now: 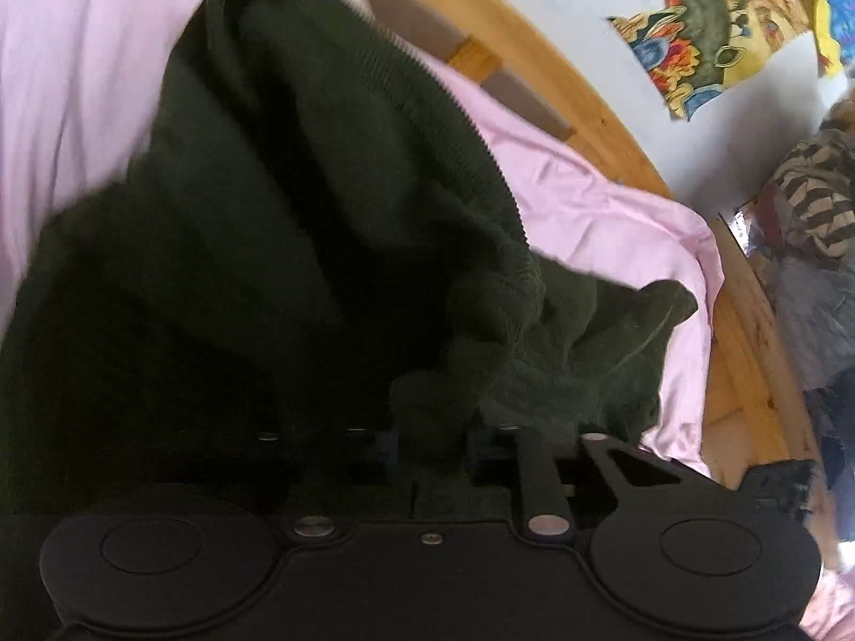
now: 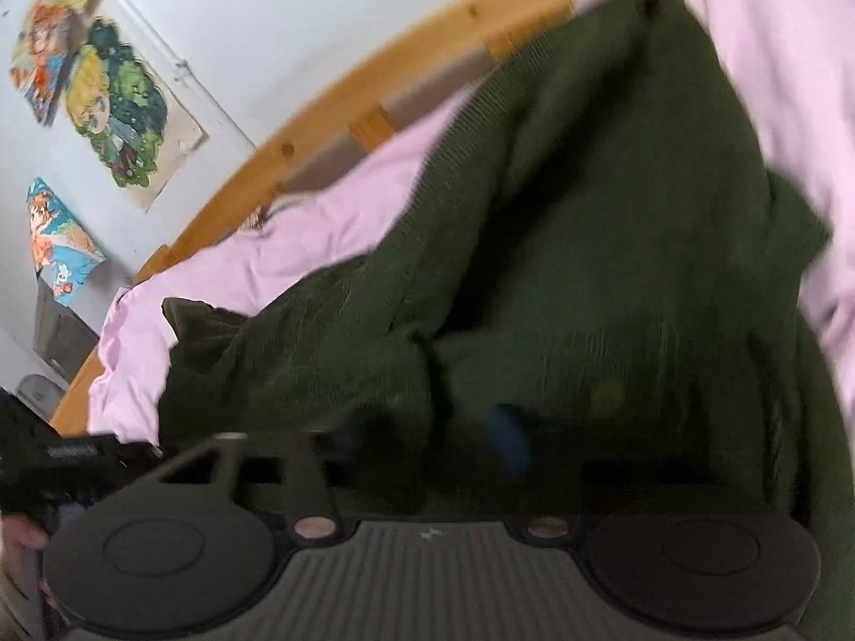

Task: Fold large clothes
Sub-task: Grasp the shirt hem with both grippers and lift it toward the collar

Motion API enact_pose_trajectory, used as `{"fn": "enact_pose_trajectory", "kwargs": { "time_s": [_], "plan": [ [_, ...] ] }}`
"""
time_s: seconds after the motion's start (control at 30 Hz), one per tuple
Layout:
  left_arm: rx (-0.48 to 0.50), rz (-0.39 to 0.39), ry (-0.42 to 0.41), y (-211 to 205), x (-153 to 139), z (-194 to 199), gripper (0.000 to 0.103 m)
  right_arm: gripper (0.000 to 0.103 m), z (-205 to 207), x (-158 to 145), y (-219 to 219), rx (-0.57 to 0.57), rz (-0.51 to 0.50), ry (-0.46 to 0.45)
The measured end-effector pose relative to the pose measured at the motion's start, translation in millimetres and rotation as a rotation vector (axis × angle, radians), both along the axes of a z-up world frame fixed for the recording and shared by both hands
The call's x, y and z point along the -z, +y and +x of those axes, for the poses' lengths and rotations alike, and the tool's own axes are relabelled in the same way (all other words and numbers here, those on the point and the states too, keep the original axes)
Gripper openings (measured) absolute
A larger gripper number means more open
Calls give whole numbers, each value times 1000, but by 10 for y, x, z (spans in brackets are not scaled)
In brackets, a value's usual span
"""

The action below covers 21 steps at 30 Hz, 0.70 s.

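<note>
A: Where's the dark green sweater point(image 1: 299, 224)?
B: Draped over the pink sheet point(image 1: 598, 213) on the wooden bed point(image 1: 534, 48).
A: The jaws?
B: Left gripper point(image 1: 427, 443) and right gripper point(image 2: 427, 443) both clamped on bunched knit

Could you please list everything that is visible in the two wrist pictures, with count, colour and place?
sweater: one, dark green knit, bunched on the sheet, gathered at both grippers
sheet: one, pale pink, covering the bed under the sweater
bed frame: one, light brown wood, along the sheet's edge
posters: several, multicoloured cartoon prints, on the white wall
clothes pile: one, striped and grey pieces, beyond the frame, right edge of left view
left gripper: one, black, jaws buried in sweater folds
right gripper: one, black with blue pads, fabric between its jaws
</note>
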State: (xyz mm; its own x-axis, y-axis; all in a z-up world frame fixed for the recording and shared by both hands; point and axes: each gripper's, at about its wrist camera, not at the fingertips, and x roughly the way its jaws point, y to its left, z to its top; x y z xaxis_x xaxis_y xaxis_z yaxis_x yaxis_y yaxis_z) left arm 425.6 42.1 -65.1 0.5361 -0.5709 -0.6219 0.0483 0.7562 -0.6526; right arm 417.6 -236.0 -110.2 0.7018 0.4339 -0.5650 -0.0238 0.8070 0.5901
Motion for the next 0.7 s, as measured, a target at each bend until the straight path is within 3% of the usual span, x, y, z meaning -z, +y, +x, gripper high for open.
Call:
{"fn": "enact_pose_trajectory", "kwargs": {
  "time_s": [0.03,0.07,0.2,0.33,0.47,0.57,0.6,0.67,0.7],
  "plan": [
    [7,-30,10,-14,5,-40,16,7,-11,30,-17,-9,29,14],
    [12,-59,13,-28,-7,-94,15,3,-32,31,-25,-1,30,9],
    [-12,-150,49,-52,48,-263,15,0,-217,-252,-50,-1,-36,-129],
    [-48,-90,132,-82,440,-231,17,0,-247,-310,-97,16,-120,-143],
    [-68,-37,173,-136,567,-238,32,1,-254,-235,-76,20,-225,-120],
    [-37,78,97,-206,342,-349,58,12,-296,-366,14,6,-331,-203],
    [-20,143,48,-234,232,-410,61,17,-314,-411,40,-1,-355,-225],
    [2,216,-29,-262,46,-493,61,37,-269,-519,68,-13,-398,-275],
    [-5,235,-72,-246,-42,-538,61,39,-251,-574,87,-18,-416,-302]
  ]
}}
